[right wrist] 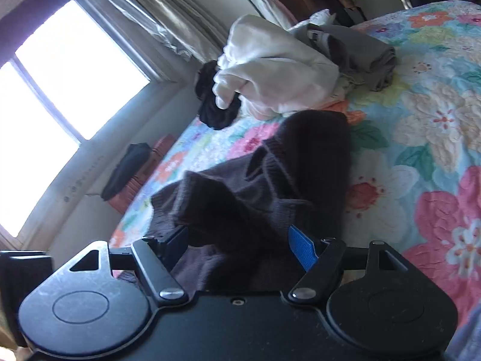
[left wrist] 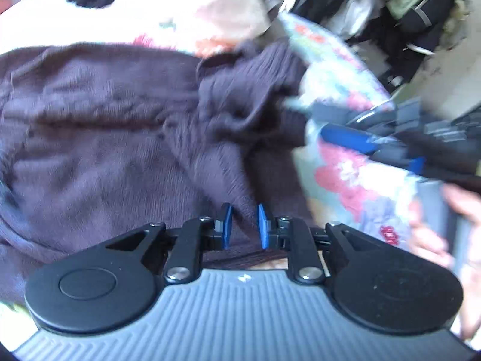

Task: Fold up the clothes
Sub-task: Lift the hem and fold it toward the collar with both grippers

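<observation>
Purple sweater [left wrist: 99, 138] first: it's spread on the bed's floral quilt [right wrist: 421, 96], bunched at the cuff end. My left claw [left wrist: 244, 225] is nearly together, w/ a thin ridge of knit running up between the pads; looks pinched, tho blur makes that a judgement. My right claw [right wrist: 240, 243] is spread wide, blue pads either side of a sleeve fold, not pressing on it. So I'd say we're mid-fold: sleeve brought in, right side free, left side lifting an edge. Next move prob calls for the right claw to find a fresh edge or hem, then carry it across w/o dragging the layer underneath.

Further out: white garment [right wrist: 270, 75], grey folded piece [right wrist: 366, 60] and a small black item [right wrist: 215, 105] piled near the bed's far edge, apart from the sweater. Window [right wrist: 60, 96] blows out bright.

Hard to read: left view is smeared, sweater's overall outline cut off, can't tell body from second sleeve.
</observation>
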The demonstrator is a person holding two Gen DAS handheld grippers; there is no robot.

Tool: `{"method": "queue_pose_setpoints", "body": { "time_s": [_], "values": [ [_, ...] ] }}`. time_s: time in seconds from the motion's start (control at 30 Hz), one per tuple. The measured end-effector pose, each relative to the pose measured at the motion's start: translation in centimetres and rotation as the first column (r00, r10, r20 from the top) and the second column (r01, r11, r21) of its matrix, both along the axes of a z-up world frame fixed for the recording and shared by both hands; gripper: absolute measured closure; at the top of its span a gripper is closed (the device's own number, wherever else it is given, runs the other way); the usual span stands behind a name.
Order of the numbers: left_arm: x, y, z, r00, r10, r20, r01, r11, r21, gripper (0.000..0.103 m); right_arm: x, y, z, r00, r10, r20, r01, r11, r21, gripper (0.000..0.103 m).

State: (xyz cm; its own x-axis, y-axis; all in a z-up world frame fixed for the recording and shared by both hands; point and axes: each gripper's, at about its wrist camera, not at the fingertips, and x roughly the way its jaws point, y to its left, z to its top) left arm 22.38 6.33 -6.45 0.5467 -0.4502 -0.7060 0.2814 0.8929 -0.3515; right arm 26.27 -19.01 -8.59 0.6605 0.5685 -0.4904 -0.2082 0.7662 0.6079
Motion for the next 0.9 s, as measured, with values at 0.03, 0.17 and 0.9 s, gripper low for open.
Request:
{"method": "queue_pose_setpoints", "body": {
  "time_s": [0.03, 0.17, 0.9],
  "values": [
    [-0.4, 0.3, 0.6, 1.0, 0.004, 0.031, -0.004, 1.0, 0.023, 0.082, 0.4, -0.4, -0.6, 1.0, -0.007, -0.02, 0.007, 1.0, 0.007, 0.025],
    [-0.8, 0.6, 1.8, 0.983, 0.028, 0.184, -0.044, 0.996, 0.08, 0.057, 3.0, -1.1, -2.8, 0.998, -0.01, -0.059, 0.01, 1.0, 0.005, 0.026],
    [8.0, 5.4, -6.4, 0.956, 0.292, -0.019, -0.289, 0.932, -0.219, 0.09, 3.9, 5.0, 0.0, 0.986, 0.168, -0.008, -0.165, 0.955, -0.249, 0.038]
  ]
}}
